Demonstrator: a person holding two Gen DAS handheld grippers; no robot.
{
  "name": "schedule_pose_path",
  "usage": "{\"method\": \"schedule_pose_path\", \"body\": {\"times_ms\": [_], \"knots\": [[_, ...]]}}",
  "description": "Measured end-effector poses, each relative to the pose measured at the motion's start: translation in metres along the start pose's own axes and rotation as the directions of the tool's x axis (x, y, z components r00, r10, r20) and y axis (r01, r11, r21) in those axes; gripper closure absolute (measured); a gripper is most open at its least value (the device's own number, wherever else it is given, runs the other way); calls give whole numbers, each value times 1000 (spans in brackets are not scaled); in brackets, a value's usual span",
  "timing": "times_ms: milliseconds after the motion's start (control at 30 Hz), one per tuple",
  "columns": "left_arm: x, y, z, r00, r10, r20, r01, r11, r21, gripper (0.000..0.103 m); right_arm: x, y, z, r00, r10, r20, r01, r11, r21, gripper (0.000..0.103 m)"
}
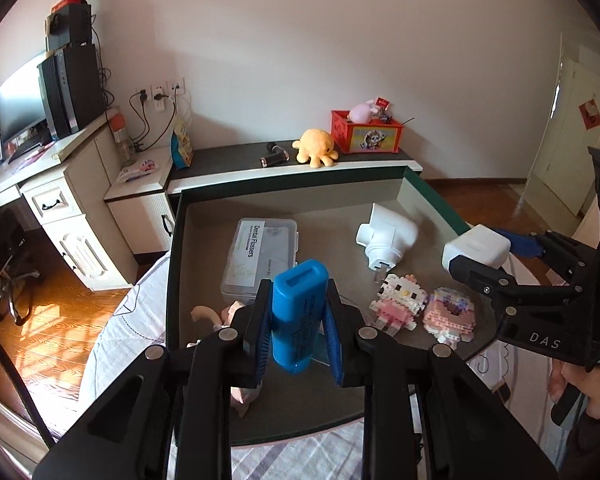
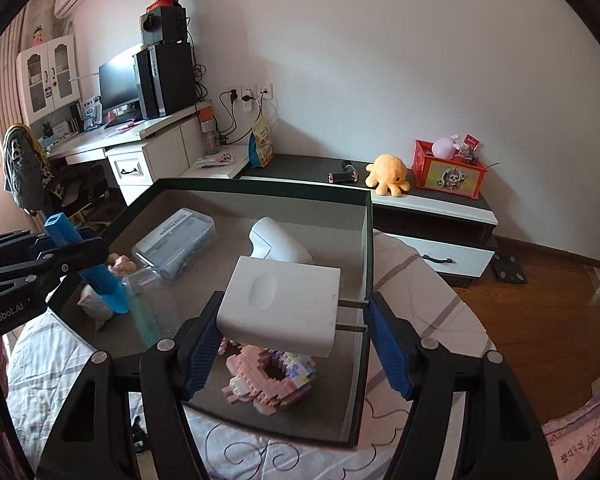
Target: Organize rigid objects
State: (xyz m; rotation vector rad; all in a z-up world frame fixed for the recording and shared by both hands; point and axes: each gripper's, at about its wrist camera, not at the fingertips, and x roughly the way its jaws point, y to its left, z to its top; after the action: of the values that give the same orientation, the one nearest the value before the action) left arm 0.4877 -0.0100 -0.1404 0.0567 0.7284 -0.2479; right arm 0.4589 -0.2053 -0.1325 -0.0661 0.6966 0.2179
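My left gripper (image 1: 296,312) is shut on a blue rectangular case (image 1: 298,312) and holds it upright above the near left of a dark open box (image 1: 176,240). The case also shows in the right wrist view (image 2: 82,258). My right gripper (image 2: 292,320) is shut on a white plug adapter (image 2: 280,304), its two prongs against the right finger, held above the box's near right. The adapter shows in the left wrist view (image 1: 476,250). In the box lie a clear dental flosser case (image 1: 260,256), a white device (image 1: 386,236) and two pink block figures (image 1: 400,304).
The box rests on a quilted bed (image 2: 420,272). Beyond it stands a low dark cabinet (image 1: 228,160) with a yellow plush octopus (image 1: 316,148) and a red toy bin (image 1: 366,132). A desk with a monitor (image 1: 20,100) is at the left. Small pinkish figures (image 1: 204,314) lie in the box's near-left corner.
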Motion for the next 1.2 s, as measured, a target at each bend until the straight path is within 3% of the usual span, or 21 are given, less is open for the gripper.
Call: {"method": "schedule_pose_path", "body": {"times_ms": [167,200,267,300,333,533,600,867,1067,1200], "knots": [[10,8,-3,999,35,-4,-35,999,-32,79,24,-1,-2,1000,-9,-20,8,1000,-16,33],[7,10,-4,999,37,2,-37,999,-40,74,24,-1,-2,1000,-13,-14,13,1000,-16,33],[-5,9,-6,999,44,26,-43,998,-50,50,21,0,-4,1000,-14,-10,14,1000,-10,31],[-14,8,-7,997,55,46,-53,997,-49,32,16,-1,-4,1000,-14,2,14,1000,-2,25],[-27,7,-10,994,75,76,-72,996,-49,24,8,-1,-4,1000,-18,18,18,1000,7,21],[-123,-10,-38,958,157,241,-151,988,-43,0,-77,11,-11,988,-5,153,-1,999,38,16],[-158,-16,-51,942,163,293,-153,987,-56,0,-113,22,-18,978,-11,207,4,999,38,0],[-265,-40,-113,913,128,387,-96,990,-102,0,-239,71,-71,939,-33,342,23,999,32,0],[-316,-63,-143,880,182,440,-160,983,-87,0,-302,96,-106,915,-48,401,37,999,34,0],[-343,-67,-154,863,182,471,-155,983,-96,0,-330,107,-119,901,-55,430,46,998,32,0]]}}
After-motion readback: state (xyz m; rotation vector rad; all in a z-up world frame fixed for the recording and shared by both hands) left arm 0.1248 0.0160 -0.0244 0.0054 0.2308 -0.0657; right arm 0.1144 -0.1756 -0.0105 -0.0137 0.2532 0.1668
